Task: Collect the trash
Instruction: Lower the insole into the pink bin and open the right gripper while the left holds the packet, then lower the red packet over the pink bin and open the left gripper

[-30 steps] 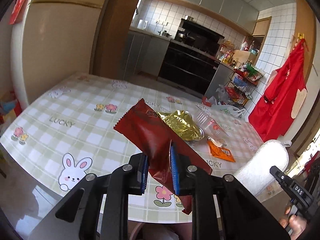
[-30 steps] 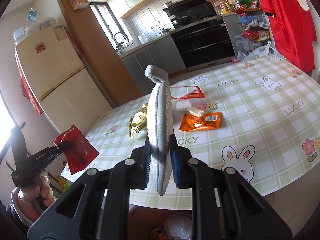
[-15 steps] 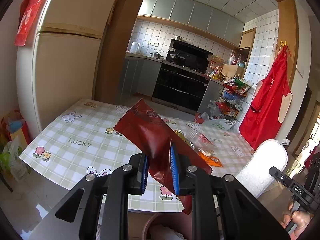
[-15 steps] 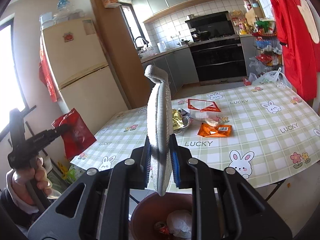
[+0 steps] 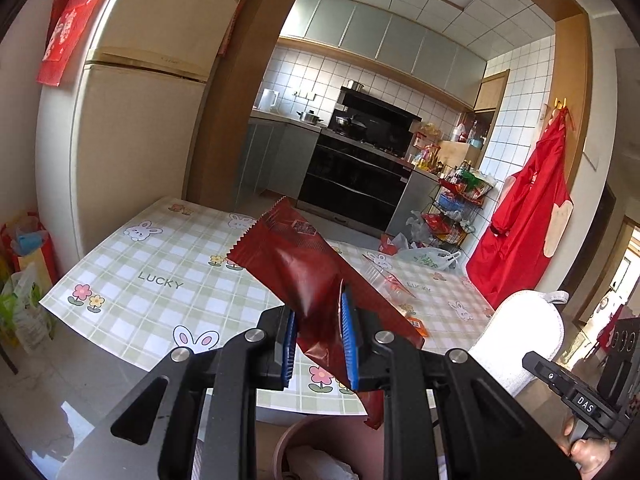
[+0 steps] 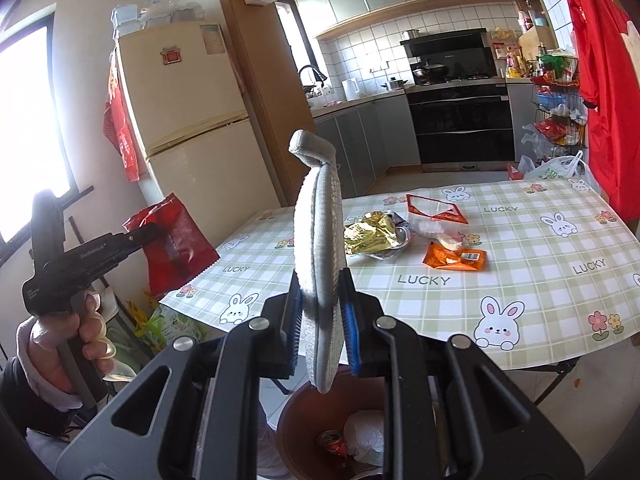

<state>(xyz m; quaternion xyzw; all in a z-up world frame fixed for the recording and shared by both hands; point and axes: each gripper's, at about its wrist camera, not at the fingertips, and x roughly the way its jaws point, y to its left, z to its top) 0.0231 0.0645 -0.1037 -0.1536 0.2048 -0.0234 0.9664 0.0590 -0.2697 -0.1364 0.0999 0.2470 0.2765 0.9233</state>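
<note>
My left gripper (image 5: 319,338) is shut on a dark red snack wrapper (image 5: 296,264) and holds it in the air above a brown trash bin (image 5: 316,436) in front of the table. The wrapper also shows in the right wrist view (image 6: 176,244). My right gripper (image 6: 320,322) is shut on a grey-white cloth pad (image 6: 320,232), held upright above the same bin (image 6: 304,412), which holds a can and crumpled paper. On the checked table (image 6: 520,280) lie a gold foil wrapper (image 6: 370,234), an orange packet (image 6: 456,258) and a clear red-edged bag (image 6: 434,210).
A cream fridge (image 6: 192,120) stands left of the table. A red apron (image 5: 524,216) hangs on the right wall. A wire rack with bags (image 5: 452,208) stands behind the table. Bags sit on the floor at the left (image 5: 24,280).
Both grippers have pulled back and up from the table with their loads. The trash bin has come into view below them.
</note>
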